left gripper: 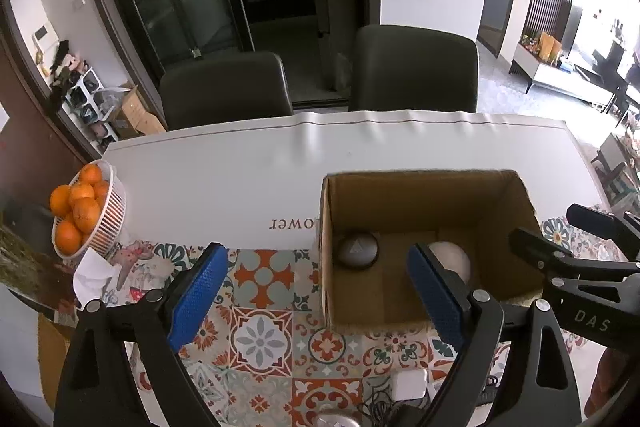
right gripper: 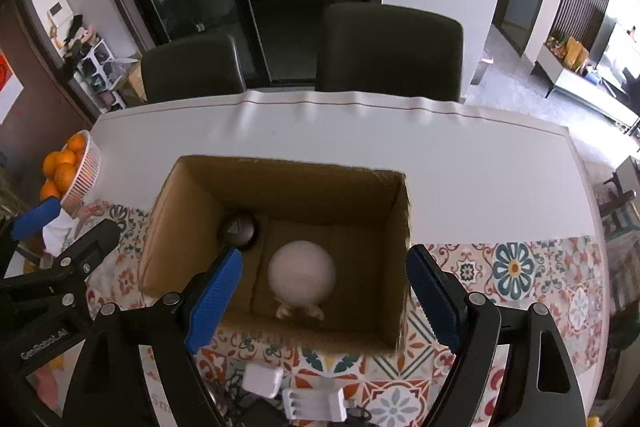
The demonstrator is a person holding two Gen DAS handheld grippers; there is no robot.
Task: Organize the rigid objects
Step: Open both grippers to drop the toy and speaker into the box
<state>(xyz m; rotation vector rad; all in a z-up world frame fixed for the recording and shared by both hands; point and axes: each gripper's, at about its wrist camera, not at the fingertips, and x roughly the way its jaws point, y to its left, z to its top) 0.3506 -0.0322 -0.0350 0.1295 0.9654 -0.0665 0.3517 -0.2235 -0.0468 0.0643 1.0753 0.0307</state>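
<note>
An open cardboard box (left gripper: 404,191) (right gripper: 192,227) stands on the table. Inside lie a dark round device (left gripper: 357,251) (right gripper: 239,229) and a white round figure (right gripper: 302,275) (left gripper: 454,257) with small feet; it is blurred in the right wrist view. My left gripper (left gripper: 316,295) is open and empty, above the patterned mat (left gripper: 262,339) left of the box. My right gripper (right gripper: 324,303) is open and empty, over the box's near side, above the white figure. A white charger block (left gripper: 408,385) (right gripper: 262,379) and a white ribbed plug strip (right gripper: 316,403) lie with dark cables near the front edge.
A white basket of oranges (left gripper: 86,209) (right gripper: 68,167) sits at the table's left edge beside crumpled paper (left gripper: 94,277). Two dark chairs (left gripper: 224,89) (left gripper: 414,67) stand behind the white table (left gripper: 240,171). The right gripper's arm (left gripper: 576,267) shows right of the box.
</note>
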